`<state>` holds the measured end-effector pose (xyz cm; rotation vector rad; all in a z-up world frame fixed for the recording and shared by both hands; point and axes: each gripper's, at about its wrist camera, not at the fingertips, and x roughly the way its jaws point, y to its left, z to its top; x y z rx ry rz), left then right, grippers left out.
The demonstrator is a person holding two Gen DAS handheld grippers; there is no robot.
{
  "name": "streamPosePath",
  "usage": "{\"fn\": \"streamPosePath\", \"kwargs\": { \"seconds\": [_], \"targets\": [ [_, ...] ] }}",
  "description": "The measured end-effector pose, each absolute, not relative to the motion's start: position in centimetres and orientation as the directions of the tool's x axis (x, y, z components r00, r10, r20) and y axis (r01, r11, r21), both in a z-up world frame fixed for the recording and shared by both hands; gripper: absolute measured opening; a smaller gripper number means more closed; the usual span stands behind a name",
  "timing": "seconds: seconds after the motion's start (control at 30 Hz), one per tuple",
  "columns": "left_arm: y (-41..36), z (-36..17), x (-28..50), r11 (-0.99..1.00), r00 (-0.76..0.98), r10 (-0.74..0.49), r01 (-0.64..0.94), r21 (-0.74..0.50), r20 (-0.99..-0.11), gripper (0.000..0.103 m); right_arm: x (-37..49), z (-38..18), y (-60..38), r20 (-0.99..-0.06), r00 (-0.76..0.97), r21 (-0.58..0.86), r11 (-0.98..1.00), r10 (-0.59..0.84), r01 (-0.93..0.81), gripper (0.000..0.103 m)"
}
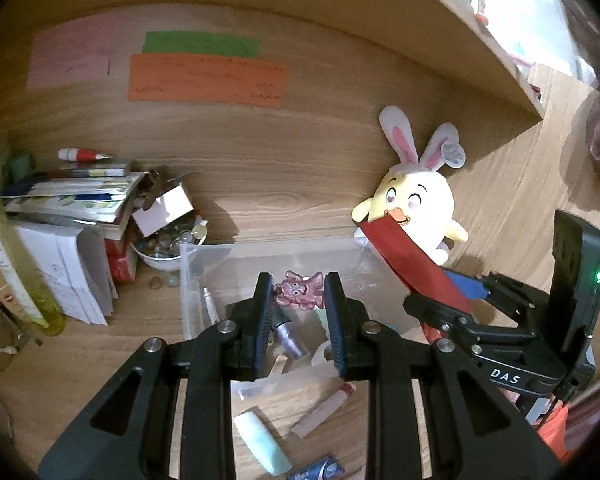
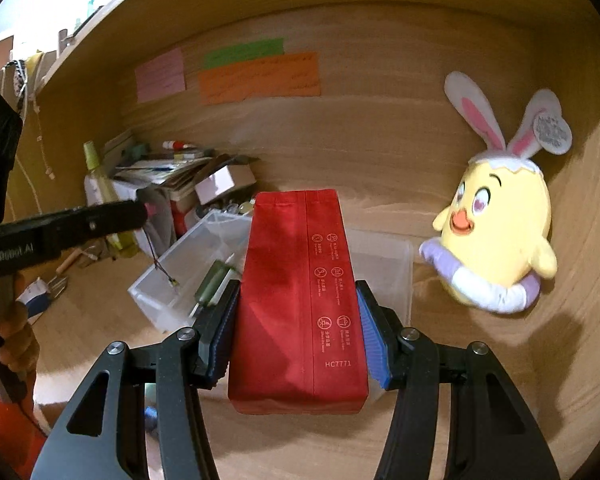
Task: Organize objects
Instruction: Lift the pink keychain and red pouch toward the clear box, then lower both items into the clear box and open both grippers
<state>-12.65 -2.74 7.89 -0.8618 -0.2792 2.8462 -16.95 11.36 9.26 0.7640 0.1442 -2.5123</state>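
Note:
My right gripper (image 2: 296,332) is shut on a red pouch (image 2: 296,300), held above the right part of a clear plastic bin (image 2: 168,276). In the left wrist view the pouch (image 1: 404,260) slants over the bin's (image 1: 204,256) right rim, with the right gripper (image 1: 444,304) behind it. My left gripper (image 1: 296,320) is open and empty above the bin. Inside lie a pink figurine (image 1: 300,290), a silver tube (image 1: 288,332) and other small items. A dark green object (image 2: 212,284) shows in the bin in the right wrist view.
A yellow chick plush with bunny ears (image 1: 416,200) leans on the back wall at right. Stacked books (image 1: 72,200), a bowl of marbles (image 1: 168,244) and a yellow bottle (image 1: 16,264) stand at left. A mint tube (image 1: 262,444) and a pink stick (image 1: 324,410) lie on the wooden desk in front.

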Motion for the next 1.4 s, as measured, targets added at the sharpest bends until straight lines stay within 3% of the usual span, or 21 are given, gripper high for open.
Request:
{"fn": "streamPosePath", "kwargs": {
  "seconds": [0.77, 1.33, 1.4],
  "targets": [
    [-1.7, 1.7, -18.8, -0.967, -0.696, 0.226, -0.077, -0.242, -0.682, 0.025, -23.9, 3.6, 9.9, -0.683, -0.634, 0.060, -0.893, -0.363, 0.446, 0.051],
    [-1.0, 0.3, -19.3, -0.969, -0.655, 0.232, -0.087, -0.233, -0.719, 0.026, -24.3, 2.4, 9.0, -0.724, -0.613, 0.009, -0.893, -0.315, 0.449, 0.051],
    [-0.9, 0.4, -19.2, -0.970, -0.657, 0.228, -0.088, -0.227, -0.718, 0.030, -24.3, 2.4, 8.9, -0.728, -0.610, 0.008, -0.894, -0.312, 0.447, 0.051]
  ]
}}
